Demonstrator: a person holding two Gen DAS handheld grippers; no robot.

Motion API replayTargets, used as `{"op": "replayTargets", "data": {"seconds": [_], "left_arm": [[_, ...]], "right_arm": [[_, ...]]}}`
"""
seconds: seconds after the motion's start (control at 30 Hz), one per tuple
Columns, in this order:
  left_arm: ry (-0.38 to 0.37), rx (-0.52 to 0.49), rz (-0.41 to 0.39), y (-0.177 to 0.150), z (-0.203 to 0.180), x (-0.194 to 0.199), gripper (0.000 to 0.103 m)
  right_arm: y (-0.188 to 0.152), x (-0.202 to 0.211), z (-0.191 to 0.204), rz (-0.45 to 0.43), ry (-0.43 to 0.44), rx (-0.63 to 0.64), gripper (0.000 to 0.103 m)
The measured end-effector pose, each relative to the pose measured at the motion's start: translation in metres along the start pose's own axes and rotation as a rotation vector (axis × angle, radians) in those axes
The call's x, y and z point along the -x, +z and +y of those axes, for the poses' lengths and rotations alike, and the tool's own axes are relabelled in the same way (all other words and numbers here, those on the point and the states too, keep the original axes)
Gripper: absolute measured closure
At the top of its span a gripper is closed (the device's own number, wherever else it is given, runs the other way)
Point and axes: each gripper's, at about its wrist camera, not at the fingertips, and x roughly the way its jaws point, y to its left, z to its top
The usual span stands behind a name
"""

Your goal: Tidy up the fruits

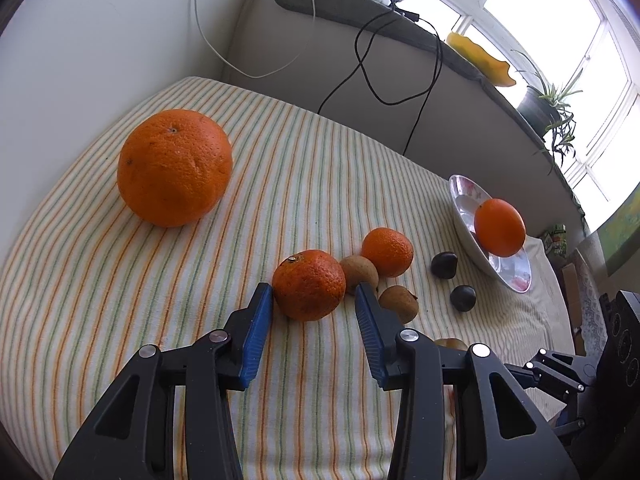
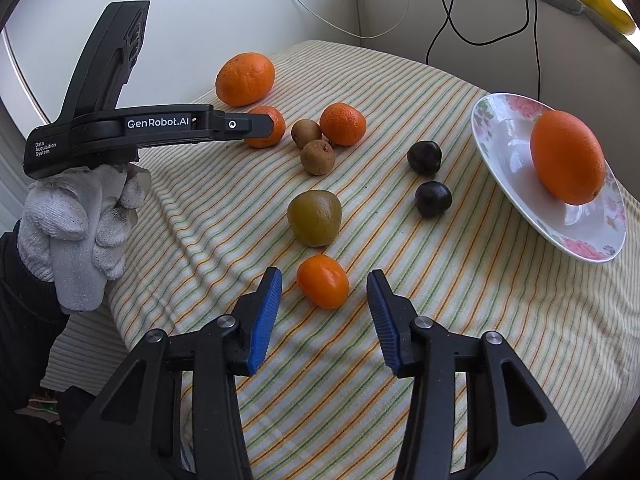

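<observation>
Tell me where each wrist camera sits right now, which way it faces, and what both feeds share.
Left wrist: behind the left tongs, low over the striped cloth, facing a mandarin between open blue pads; the right tongs' frame shows at the lower right edge.
Right wrist: behind the right tongs, looking across the cloth at a small orange fruit between open pads; a gloved hand holding the left tongs shows at left.
Shared: the floral plate holding an orange, two dark fruits, the big orange.
</observation>
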Motion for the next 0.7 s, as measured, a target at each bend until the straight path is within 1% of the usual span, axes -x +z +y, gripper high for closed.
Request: {"op": "replayTargets", "data": {"seconds": [0.2,0.27,0.43,0.5,0.7], "left_arm": [[0.017,0.011,0.002,0.0016,0.0036,-0.0045,0.064],[0.021,0.014,0.003,0.0014,0.0055,-0.0065,0.066],[0.022,0.013,-0.002,0.0018,0.0048,-0.0078,0.066],[0.028,0.005,-0.006,0.0014,0.0036,-0.0082,0.066],[0.021,0.012,-0.019,0.0002,0.0047,-0.0065,0.067]], "right_arm": [[-0.0012,-0.0070,0.0035,0.011,0.000,0.007,0.067],[-0.0019,-0.0082,0.0026,0.015,-0.002,0.009,0.069],[-0.0029,-0.0097,0.0020,0.015,-0.006,0.010,0.072],[-0.0032,-0.0090,0.0013,0.014,-0.008,0.008,0.075],[-0.0023,-0.0081,-0.0001,0.007,-0.008,-0.006,0.076]]}}
